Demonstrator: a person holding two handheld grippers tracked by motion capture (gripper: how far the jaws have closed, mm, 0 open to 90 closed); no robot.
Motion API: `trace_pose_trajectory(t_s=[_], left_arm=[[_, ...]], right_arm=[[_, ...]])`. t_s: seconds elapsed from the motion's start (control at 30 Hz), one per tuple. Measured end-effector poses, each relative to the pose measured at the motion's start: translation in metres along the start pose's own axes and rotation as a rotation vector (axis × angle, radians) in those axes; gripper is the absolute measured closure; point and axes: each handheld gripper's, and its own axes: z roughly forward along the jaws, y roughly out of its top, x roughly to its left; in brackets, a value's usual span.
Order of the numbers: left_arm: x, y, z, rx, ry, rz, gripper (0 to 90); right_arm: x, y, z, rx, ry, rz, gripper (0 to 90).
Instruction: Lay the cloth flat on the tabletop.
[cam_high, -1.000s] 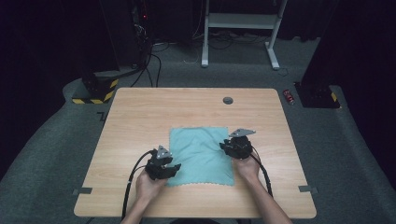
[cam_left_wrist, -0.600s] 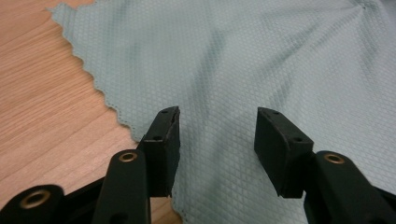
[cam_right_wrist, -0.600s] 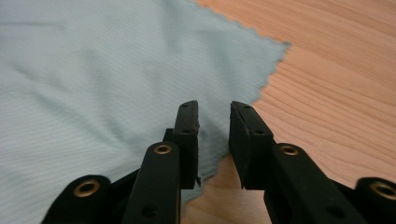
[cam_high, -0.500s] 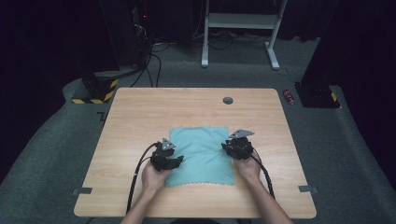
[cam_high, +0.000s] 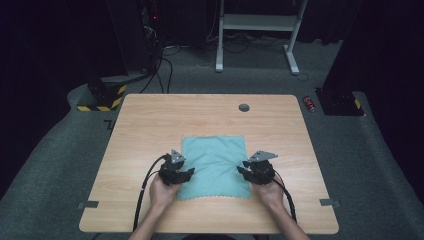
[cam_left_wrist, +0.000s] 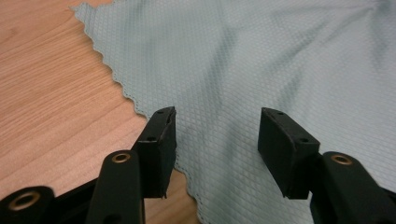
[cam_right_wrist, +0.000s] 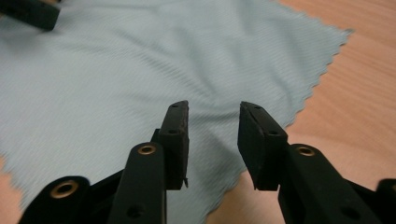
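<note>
Now both grippers are hovering over a teal cloth (cam_high: 216, 166) that is lying flat on the near half of a wooden table (cam_high: 150, 120), its zigzag-cut edges spread out and only soft ripples showing across it. Seen from above, the left gripper (cam_high: 176, 172) is poised at the cloth's left edge and the right gripper (cam_high: 256, 171) at its right edge, a hand behind each. Each gripper's own camera is showing black jaws standing apart over the weave with nothing between the pads; both pairs have just been opening, the right one the faster. The cloth is resting free, held by neither tool. The risk from here appears to be a poor pinch: thin fabric lying tight against the wood is giving the pads little to bite, so jaws closing too high could be coming away empty, while jaws pressing down and dragging could be bunching the cloth or skewing it across the table. Uneven grabbing at the two sides could also be twisting the sheet.
</note>
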Motion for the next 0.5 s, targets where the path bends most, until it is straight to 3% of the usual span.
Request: trace_pose_trajectory(t_s=[0.13,0.3,0.43,0.5], left_arm=[[0.000,-0.004,-0.001,0.000,0.003,0.000,46.8],[0.002,-0.006,-0.002,0.003,0.011,0.016,46.4],[0.002,-0.006,-0.002,0.002,0.006,0.003,45.6],[0.003,-0.005,-0.003,0.003,-0.004,-0.010,45.5]], right_arm=[[0.012,-0.011,-0.002,0.042,-0.009,-0.045,61.1],[0.015,-0.019,-0.006,0.027,-0.004,-0.042,61.4],[0.016,-0.025,-0.011,0.016,-0.001,-0.050,60.8],[0.015,-0.023,-0.011,0.027,-0.015,-0.049,55.9]])
